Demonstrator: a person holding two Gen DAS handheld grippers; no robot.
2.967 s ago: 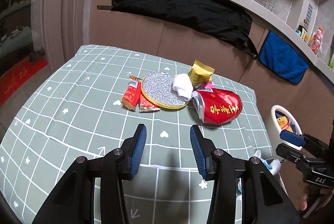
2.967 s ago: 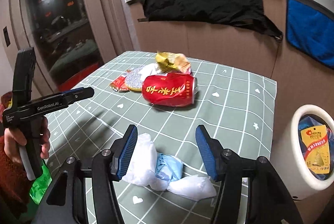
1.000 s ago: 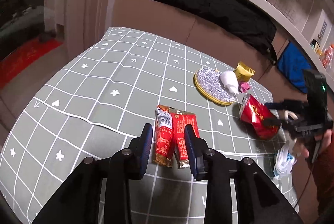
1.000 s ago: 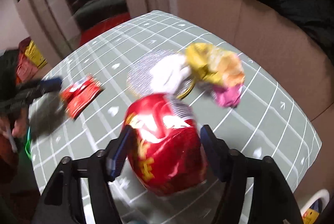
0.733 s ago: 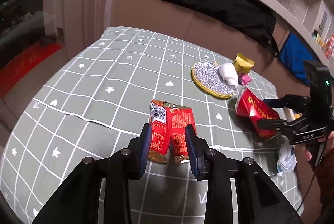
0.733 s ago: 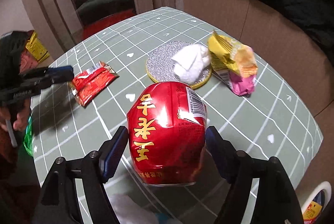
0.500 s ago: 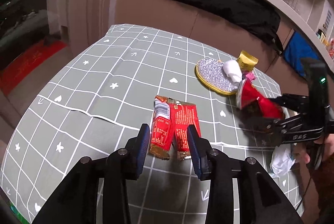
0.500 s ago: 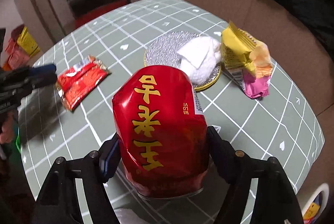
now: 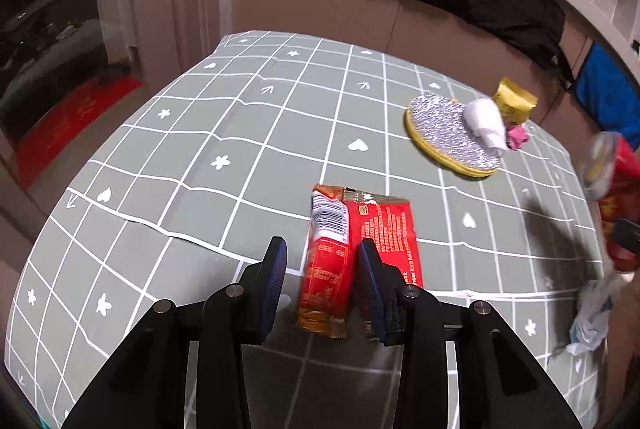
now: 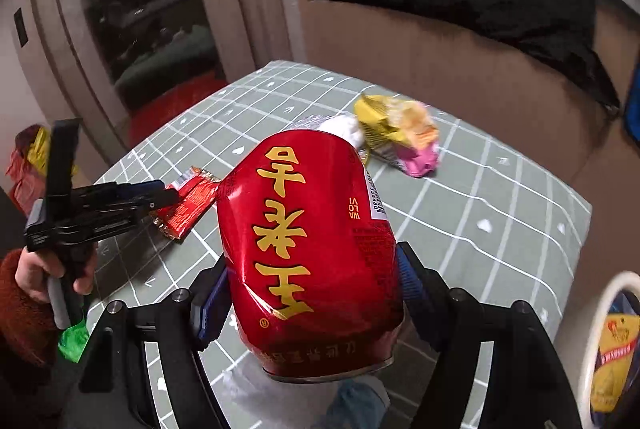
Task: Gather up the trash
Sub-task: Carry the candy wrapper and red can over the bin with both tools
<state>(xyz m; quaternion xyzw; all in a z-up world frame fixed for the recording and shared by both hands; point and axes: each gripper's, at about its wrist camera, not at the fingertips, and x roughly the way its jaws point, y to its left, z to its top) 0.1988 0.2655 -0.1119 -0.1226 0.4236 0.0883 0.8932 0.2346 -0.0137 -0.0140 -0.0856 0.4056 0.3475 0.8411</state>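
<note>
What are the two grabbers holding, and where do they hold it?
The right gripper pinches the dented red drink can by its sides near the bottom. The left gripper holds nothing yet: its open fingers straddle the red snack wrapper.

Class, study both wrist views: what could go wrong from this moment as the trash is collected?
1. The dented red can is clamped in the right gripper; its crumpled sides may slip.
2. The left gripper straddles only one of two red wrappers, so one may be left behind.
3. The tissue on the glitter coaster might drag it along.
</note>
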